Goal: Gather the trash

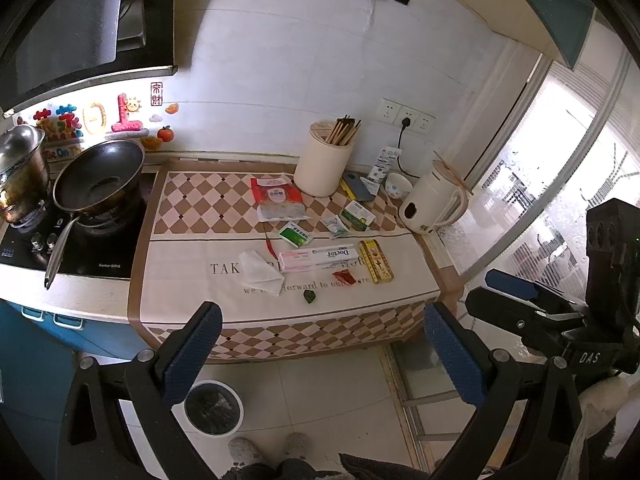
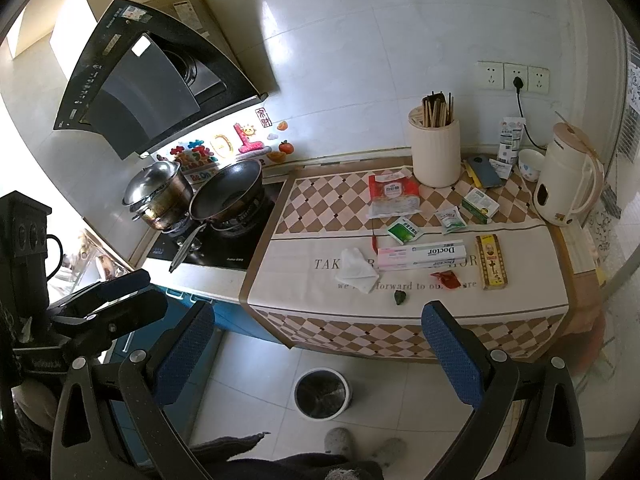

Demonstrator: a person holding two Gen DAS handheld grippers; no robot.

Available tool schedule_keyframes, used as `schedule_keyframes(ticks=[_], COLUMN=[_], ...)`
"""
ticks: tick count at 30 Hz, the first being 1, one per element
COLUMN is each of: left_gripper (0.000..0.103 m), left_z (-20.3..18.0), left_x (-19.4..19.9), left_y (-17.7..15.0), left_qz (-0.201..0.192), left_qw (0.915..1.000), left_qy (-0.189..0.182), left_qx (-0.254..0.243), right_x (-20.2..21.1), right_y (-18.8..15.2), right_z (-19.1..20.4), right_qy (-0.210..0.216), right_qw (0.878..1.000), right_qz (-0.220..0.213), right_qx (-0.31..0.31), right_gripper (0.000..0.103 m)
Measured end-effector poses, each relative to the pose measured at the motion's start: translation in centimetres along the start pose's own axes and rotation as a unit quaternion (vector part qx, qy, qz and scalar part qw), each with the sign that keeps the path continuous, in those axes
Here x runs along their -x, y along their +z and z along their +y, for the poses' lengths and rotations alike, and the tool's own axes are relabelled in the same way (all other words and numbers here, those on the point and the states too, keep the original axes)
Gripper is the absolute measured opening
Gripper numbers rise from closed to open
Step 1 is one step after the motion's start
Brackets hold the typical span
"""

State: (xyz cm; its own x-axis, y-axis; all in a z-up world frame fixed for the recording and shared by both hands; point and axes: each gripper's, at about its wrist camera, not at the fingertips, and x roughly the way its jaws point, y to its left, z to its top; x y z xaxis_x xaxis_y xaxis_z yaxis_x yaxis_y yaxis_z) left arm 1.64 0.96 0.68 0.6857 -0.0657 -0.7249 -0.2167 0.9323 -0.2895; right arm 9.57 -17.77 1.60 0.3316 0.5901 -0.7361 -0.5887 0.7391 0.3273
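Both claws, left claw [image 1: 324, 354] and right claw [image 2: 320, 354], hover spread apart and empty before the table [image 1: 224, 304]; wrappers litter it, bin [image 2: 322, 394] below.

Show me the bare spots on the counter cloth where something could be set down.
Free: the checkered patch between the wok and red packet; the white strip left of the crumpled tissue. Crowded: from the Doctor box back to the chopstick holder and kettle.

The left gripper [image 1: 324, 350] and right gripper [image 2: 318, 354] are held side by side, jaws spread wide, both empty.
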Motion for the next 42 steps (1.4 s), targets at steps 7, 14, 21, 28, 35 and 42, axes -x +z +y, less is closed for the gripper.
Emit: schedule_keyframes(ticks=[7,14,21,28,35,42], left_gripper=[0.103,0.103,0.103,0.103,0.082,0.083], left_z=[0.9,2.5,6.7,3.3,-2.4,-4.9], left_x=[-1.0,-8.2,-18.6,-31.7,-46.3,-52.7], left_y=[0.4,1.4,1.4,3.0,5.3,5.2], left_qz=[-0.007,-0.019,0.073,0.15,0.252,0.32], left_qw=[0.9997,0.9798,0.972,0.9537,0.9099,0.8628], left_qy=[0.021,0.188,0.223,0.235,0.173,0.12], left_qx=[-0.013,-0.064,-0.022,-0.112,-0.28,-0.373], right_x=[-0.4,-2.0,-7.2,-16.6,-28.6,-34.6], right_y=[0.2,0.1,0.2,2.0,2.8,1.4], right_z=[0.3,-1.1,-8.4,-20.9,-32.8,-39.4], right_qy=[-0.004,-0.064,-0.136,-0.174,-0.203,-0.191], right_qw=[1.0,0.995,0.981,0.967,0.947,0.929], right_qz=[-0.001,-0.037,-0.009,0.068,0.175,0.238], right_qx=[-0.008,-0.066,-0.138,-0.175,-0.178,-0.209], right_gripper=[0.103,0.103,0.103,0.103,0.101,0.099])
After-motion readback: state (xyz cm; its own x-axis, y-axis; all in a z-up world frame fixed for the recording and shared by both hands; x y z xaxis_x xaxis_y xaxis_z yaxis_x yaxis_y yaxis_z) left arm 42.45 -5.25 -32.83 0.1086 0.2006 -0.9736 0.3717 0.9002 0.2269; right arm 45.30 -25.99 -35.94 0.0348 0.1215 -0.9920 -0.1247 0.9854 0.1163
